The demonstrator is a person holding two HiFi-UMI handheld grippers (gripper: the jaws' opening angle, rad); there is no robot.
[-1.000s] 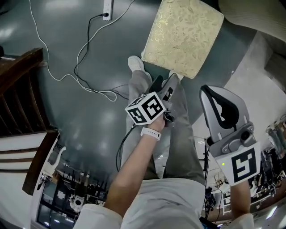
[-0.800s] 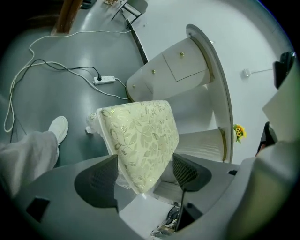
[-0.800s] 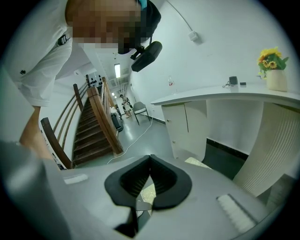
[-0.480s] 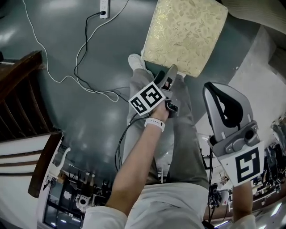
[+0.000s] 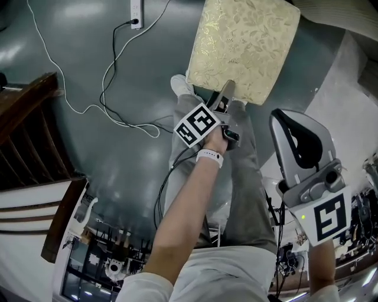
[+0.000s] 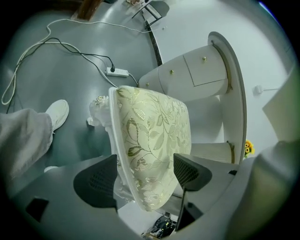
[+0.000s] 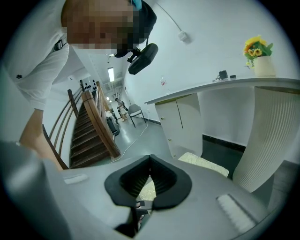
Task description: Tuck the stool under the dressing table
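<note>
The stool [image 5: 245, 44] has a gold leaf-pattern cushion and stands on the grey floor at the top of the head view. My left gripper [image 5: 224, 94] reaches its near edge. In the left gripper view the jaws are wide open, with the cushion's edge [image 6: 150, 140] running between the two dark pads [image 6: 96, 180]. I see no pad pressing on it. The white dressing table [image 6: 197, 70] with drawers stands just beyond the stool. My right gripper [image 5: 284, 121] hovers to the right, apart from the stool, shut on nothing [image 7: 150, 158].
A power strip [image 5: 136, 12] and loose cables [image 5: 112, 100] lie on the floor left of the stool. A wooden staircase [image 5: 23, 130] rises at the left. My leg and white shoe [image 5: 180, 85] stand beside the stool. A vase of flowers [image 7: 260, 54] sits on the tabletop.
My left gripper has dropped and moved forward to the stool's near edge, rolling a little, and its jaws now straddle the cushion. The right gripper has sunk slightly.
</note>
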